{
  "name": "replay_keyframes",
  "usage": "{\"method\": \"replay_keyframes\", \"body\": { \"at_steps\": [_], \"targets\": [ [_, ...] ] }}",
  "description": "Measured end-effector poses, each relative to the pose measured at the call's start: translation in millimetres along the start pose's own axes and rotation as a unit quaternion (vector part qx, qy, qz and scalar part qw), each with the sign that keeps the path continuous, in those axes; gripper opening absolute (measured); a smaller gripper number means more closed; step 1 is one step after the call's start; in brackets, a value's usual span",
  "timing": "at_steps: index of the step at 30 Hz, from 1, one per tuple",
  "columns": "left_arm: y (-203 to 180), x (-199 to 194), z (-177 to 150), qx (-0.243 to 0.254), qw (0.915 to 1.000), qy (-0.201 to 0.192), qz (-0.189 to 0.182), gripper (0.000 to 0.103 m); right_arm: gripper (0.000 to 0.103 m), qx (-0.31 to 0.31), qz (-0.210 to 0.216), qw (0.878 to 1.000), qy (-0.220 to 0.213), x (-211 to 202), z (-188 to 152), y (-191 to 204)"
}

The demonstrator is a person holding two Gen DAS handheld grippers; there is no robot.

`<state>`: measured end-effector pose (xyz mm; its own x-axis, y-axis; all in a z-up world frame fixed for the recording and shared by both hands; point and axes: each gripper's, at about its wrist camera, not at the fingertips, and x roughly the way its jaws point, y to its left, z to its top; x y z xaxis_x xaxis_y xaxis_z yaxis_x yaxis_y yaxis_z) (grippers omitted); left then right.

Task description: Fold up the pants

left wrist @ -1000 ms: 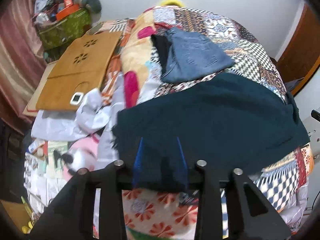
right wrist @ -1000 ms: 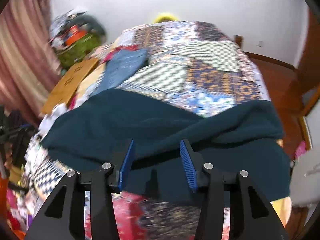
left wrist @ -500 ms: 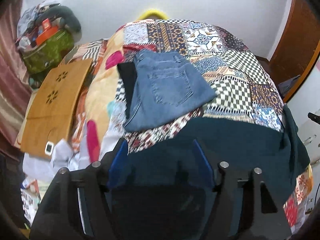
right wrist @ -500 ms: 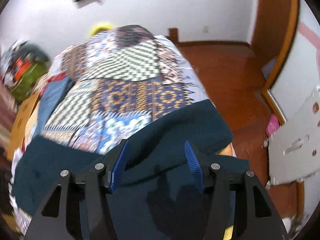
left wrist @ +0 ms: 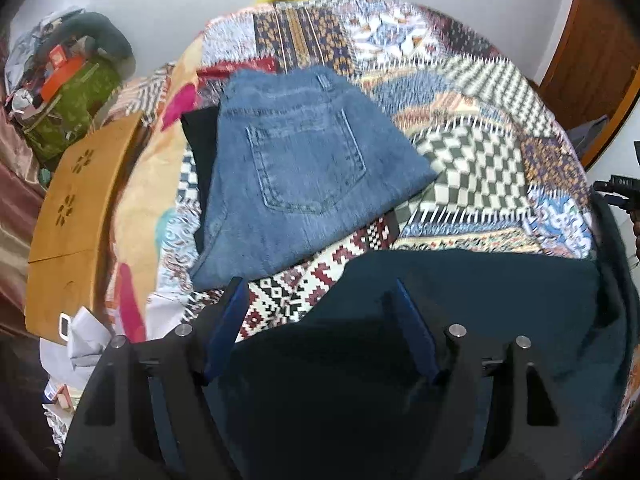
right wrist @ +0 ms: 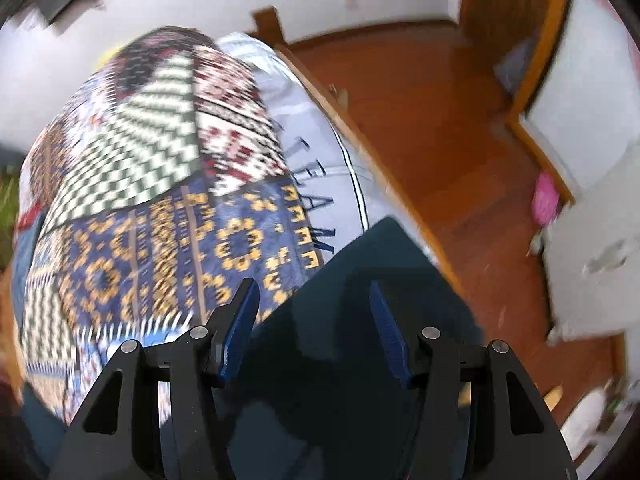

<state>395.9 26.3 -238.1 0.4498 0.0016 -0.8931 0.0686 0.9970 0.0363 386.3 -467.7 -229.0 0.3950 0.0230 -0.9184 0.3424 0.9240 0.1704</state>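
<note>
Pants [left wrist: 460, 320], dark teal, lay flat along the near edge of the patchwork bedspread [left wrist: 480, 160]. The left gripper [left wrist: 316, 312] and right gripper [right wrist: 314, 312] hovered above them, jaws apart. A good fold probably required pinching both end corners evenly, avoiding the folded jeans [left wrist: 300, 168].

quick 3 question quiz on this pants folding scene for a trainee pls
1. True or false: the left gripper is clamped shut on the dark teal pants.
2. Which garment lies folded farther up the patchwork quilt? A: red shirt B: blue jeans C: white towel
3. Fill in: the right gripper hovers over a ___ of the pants, near the bed edge.

Key: 1 false, both are open; 2 B; 3 corner.
</note>
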Motion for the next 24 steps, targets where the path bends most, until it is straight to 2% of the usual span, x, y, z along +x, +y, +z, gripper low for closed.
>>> {"method": "replay_keyframes", "body": {
  "at_steps": [2,4,6,8,10,14,24],
  "targets": [
    [-4,10,-2,0.006,0.9999,0.013,0.001,0.073,0.050,0.006,-0.004,1.000,0.021,21,-3,-4],
    [-8,15,-4,0.013,0.9998,0.018,0.004,0.073,0.039,-0.003,-0.011,1.000,0.027,31,-8,-4],
    [-11,15,-5,0.016,0.9997,0.016,0.005,0.073,0.030,-0.019,-0.012,1.000,0.013,31,-12,-3],
    [-13,12,-5,0.016,0.9997,0.015,0.004,0.073,0.014,-0.028,-0.018,0.999,0.009,27,-13,-3],
    [-15,6,-4,0.015,0.9998,0.013,0.000,0.073,0.010,-0.039,-0.024,0.999,0.004,18,-15,-3],
    [-26,-13,-5,0.022,0.9997,0.000,-0.010,0.073,0.009,-0.045,-0.020,0.998,-0.024,-13,-17,-5],
    [-68,-49,-23,0.040,0.9984,-0.005,-0.038,0.073,0.008,-0.052,0.014,0.992,-0.118,-141,-43,-37]
  ]
}}
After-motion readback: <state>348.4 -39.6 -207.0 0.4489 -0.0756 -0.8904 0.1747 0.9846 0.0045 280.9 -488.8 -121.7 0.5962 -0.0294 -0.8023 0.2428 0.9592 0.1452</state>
